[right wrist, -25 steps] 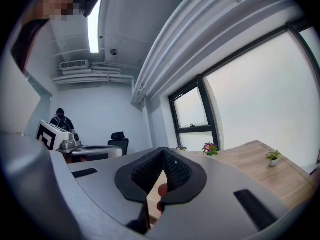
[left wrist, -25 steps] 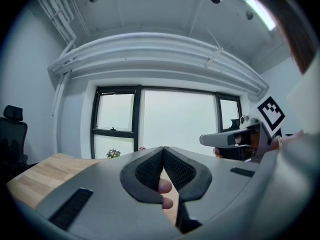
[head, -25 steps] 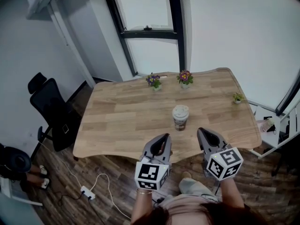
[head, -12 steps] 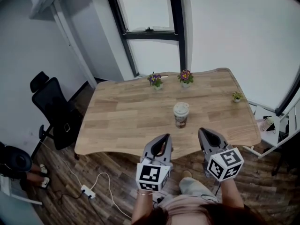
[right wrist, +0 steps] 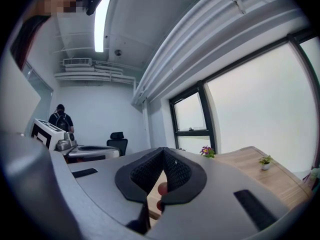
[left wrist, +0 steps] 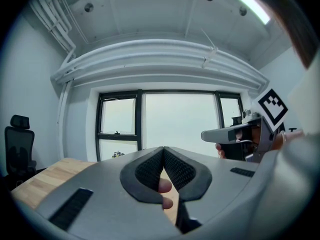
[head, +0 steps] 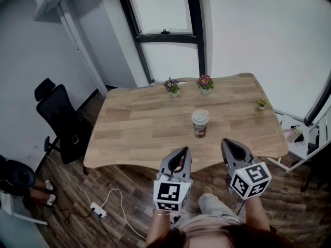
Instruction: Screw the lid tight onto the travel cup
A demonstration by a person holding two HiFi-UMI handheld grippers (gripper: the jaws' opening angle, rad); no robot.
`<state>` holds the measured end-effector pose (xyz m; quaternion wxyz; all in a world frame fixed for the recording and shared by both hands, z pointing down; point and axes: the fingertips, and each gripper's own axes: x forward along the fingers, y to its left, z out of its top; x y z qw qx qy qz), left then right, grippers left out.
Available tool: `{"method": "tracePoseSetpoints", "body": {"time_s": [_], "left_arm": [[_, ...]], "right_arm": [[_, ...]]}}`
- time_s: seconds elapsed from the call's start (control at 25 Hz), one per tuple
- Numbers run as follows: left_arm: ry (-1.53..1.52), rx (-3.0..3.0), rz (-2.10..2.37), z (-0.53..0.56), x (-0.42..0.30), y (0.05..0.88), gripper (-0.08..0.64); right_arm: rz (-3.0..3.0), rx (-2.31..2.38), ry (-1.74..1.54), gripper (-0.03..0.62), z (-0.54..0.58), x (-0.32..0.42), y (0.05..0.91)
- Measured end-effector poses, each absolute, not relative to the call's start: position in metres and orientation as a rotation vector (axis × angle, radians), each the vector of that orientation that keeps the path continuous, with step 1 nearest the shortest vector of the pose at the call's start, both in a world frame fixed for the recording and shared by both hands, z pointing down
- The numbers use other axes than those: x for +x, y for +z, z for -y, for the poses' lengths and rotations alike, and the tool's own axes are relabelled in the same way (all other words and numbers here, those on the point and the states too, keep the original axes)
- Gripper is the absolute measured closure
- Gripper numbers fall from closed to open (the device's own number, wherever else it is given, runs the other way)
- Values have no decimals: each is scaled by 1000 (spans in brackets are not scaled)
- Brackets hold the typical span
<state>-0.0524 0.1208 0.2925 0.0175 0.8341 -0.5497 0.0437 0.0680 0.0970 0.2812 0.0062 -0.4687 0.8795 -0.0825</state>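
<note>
The travel cup (head: 200, 126), brown with a pale lid (head: 200, 116) on top, stands upright near the middle of the wooden table (head: 145, 123). Both grippers hover short of the table's near edge, pointing level at it. My left gripper (head: 183, 150) is shut and empty, a little left of the cup's line. My right gripper (head: 226, 142) is also shut and empty, right of the cup. In the left gripper view the jaws (left wrist: 163, 149) meet at the tips, as they do in the right gripper view (right wrist: 162, 151). The jaws hide the cup in both gripper views.
Two small flower pots (head: 171, 87) (head: 205, 82) stand at the table's far edge, a third plant (head: 262, 105) at its right. A black office chair (head: 57, 118) is left of the table. A power strip (head: 96, 209) and cable lie on the floor. A seated person (head: 20, 182) is far left.
Both grippers have drawn back slightly from the table's near edge, so the gap to the cup has grown. Their jaws stayed shut. The cup has not moved.
</note>
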Motion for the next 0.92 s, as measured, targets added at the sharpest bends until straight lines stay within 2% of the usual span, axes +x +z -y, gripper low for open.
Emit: {"method": "tracePoseSetpoints", "body": {"time_s": [0.92], "left_arm": [[157,2563,1690,-118,-59,307,558]], "right_arm": [[-2776,-1478,-251,594,-86,58,286]]}}
